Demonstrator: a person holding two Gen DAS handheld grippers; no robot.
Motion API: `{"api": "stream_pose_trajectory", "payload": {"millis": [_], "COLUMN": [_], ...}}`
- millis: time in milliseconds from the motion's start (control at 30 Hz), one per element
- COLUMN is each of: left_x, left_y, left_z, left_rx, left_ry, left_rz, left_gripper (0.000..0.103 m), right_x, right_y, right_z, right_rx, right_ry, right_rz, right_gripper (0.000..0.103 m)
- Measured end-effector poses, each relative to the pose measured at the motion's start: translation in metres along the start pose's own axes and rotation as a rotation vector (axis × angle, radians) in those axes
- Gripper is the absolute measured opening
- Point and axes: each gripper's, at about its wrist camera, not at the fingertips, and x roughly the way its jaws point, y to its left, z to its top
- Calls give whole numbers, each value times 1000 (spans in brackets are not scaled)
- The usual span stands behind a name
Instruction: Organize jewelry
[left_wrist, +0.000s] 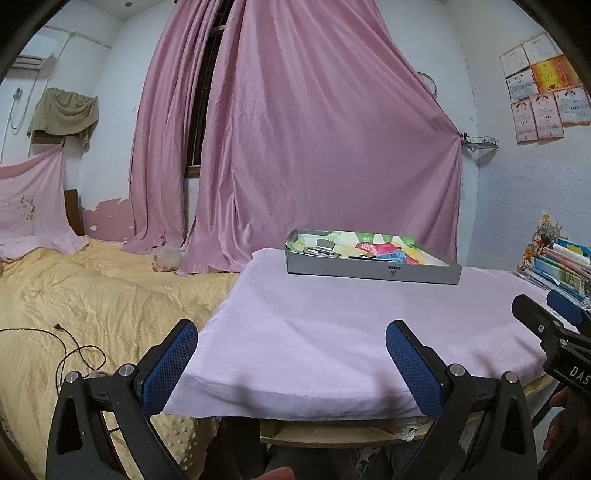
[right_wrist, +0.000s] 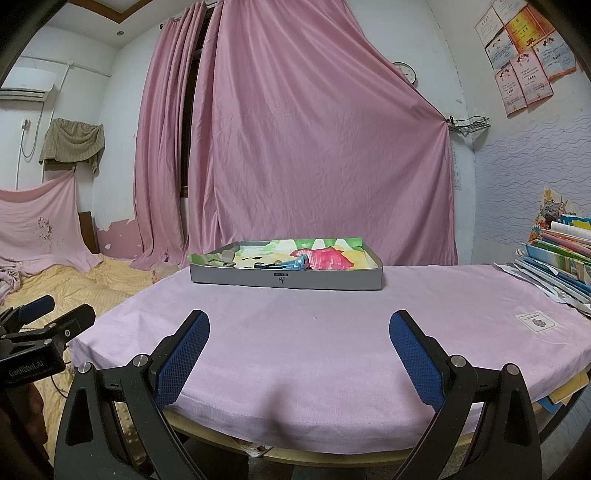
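Held low in frame, left gripper (left_wrist: 291, 354) and right gripper (right_wrist: 299, 345), fingers spread and empty, facing tray (right_wrist: 236, 278) mid-frame holding small pieces.

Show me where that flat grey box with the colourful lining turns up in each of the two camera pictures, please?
Left wrist view: the grey box sits right of centre, at the far side of the pink-covered table.
Right wrist view: the grey box sits near the centre, slightly left, again at the table's far side.
Shared landmark: the pink curtain hangs directly behind the box in both views.
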Motion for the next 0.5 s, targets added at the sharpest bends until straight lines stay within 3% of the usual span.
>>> {"api": "stream_pose_trajectory", "payload": {"millis": [500], "left_x": [2], "left_y": [-3], "left_z": [3], "left_rx": [7], "left_ry": [2], "left_rz": [15], "left_gripper": [103], "right_x": [0], "right_y": [4], "right_z": [-1], "right_rx": [1], "right_ry": [-4], "right_rz": [0], "right_gripper": [96]}}
